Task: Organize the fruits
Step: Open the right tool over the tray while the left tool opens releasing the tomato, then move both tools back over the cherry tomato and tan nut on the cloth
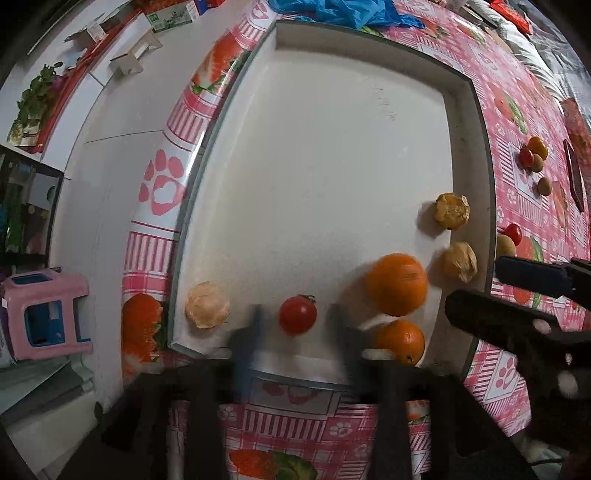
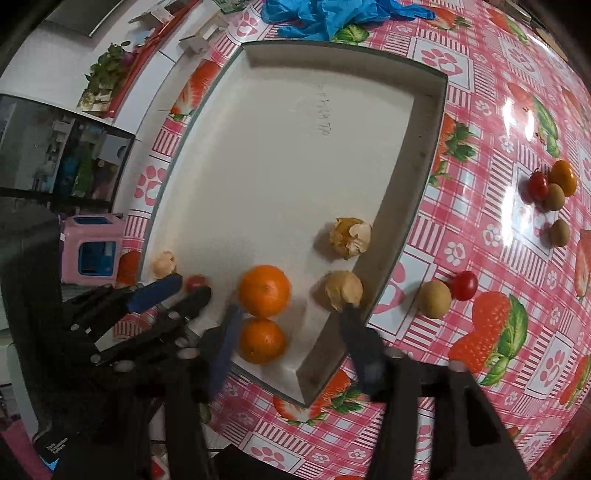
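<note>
A white tray (image 1: 314, 166) (image 2: 277, 166) lies on the pink patterned tablecloth. In it are two oranges (image 1: 397, 284) (image 2: 263, 291), one close behind the other (image 2: 261, 340), a cherry tomato (image 1: 297, 314), and three papery husked fruits (image 1: 451, 211) (image 2: 351, 236). My left gripper (image 1: 297, 321) (image 2: 194, 284) points down over the tray's near edge. It is open, with the tomato lying free between its fingers. My right gripper (image 2: 290, 317) (image 1: 474, 282) is open around the nearer orange, pads apart from it, and its right finger is by a husked fruit (image 2: 343, 290).
Loose fruits lie on the cloth right of the tray: a brown fruit (image 2: 436, 299), a tomato (image 2: 464, 285), and a cluster (image 2: 552, 184) farther off. A blue plastic bag (image 2: 325, 14) lies beyond the tray. The table edge runs along the left, with a pink stool (image 1: 44, 314) on the floor below.
</note>
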Tool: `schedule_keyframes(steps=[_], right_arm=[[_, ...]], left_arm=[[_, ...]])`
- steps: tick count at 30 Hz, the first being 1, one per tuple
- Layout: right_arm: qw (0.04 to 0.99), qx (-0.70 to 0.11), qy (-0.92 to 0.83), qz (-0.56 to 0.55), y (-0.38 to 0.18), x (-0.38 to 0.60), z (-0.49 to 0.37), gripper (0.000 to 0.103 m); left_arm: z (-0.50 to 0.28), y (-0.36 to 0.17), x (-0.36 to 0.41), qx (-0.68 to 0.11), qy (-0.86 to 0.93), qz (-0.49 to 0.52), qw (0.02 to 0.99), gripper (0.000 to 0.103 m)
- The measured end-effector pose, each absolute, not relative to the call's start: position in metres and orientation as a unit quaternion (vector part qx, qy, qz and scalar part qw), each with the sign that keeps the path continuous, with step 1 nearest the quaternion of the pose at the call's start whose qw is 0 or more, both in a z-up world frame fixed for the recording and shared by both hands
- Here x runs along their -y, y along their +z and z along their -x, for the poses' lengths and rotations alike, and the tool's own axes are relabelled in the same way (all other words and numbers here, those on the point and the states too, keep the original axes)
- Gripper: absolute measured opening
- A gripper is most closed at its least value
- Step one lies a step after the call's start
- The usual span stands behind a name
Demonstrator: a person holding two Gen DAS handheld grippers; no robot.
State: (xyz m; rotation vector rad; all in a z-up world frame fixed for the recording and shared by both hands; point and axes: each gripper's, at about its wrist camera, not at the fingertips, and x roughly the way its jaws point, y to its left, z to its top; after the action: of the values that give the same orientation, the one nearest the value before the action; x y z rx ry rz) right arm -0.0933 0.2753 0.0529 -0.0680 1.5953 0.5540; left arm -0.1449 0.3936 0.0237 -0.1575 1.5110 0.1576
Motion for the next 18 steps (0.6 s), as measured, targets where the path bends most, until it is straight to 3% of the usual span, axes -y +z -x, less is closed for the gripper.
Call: schedule_keyframes(steps=[1, 6, 9, 11, 18], right_arm=[[0.665, -0.704, 0.246, 0.03, 0.054, -0.276, 0.093, 0.076], [0.671, -0.701, 0.239, 0.033, 0.059, -0.265, 0.086, 0.082], [0.681, -0.697, 0.22, 0.044, 0.061, -0.252, 0.084, 0.091], [0.696, -0.686, 0.203, 0.052, 0.064, -0.242, 0.081, 0.103], [0.707, -0.691, 0.147, 0.032, 0.058, -0.186, 0.068, 0.103]], left_arm=[[0.146, 0.028, -0.395, -0.673, 0.081, 0.066, 0.732, 0.085], [0.143, 0.037, -0.392, -0.664, 0.08, 0.06, 0.741, 0.085], [0.138, 0.039, -0.387, -0.664, 0.078, 0.057, 0.742, 0.085], [0.134, 0.041, -0.379, -0.662, 0.073, 0.059, 0.744, 0.085], [0.126, 0.053, -0.348, -0.656, 0.046, 0.042, 0.752, 0.085]])
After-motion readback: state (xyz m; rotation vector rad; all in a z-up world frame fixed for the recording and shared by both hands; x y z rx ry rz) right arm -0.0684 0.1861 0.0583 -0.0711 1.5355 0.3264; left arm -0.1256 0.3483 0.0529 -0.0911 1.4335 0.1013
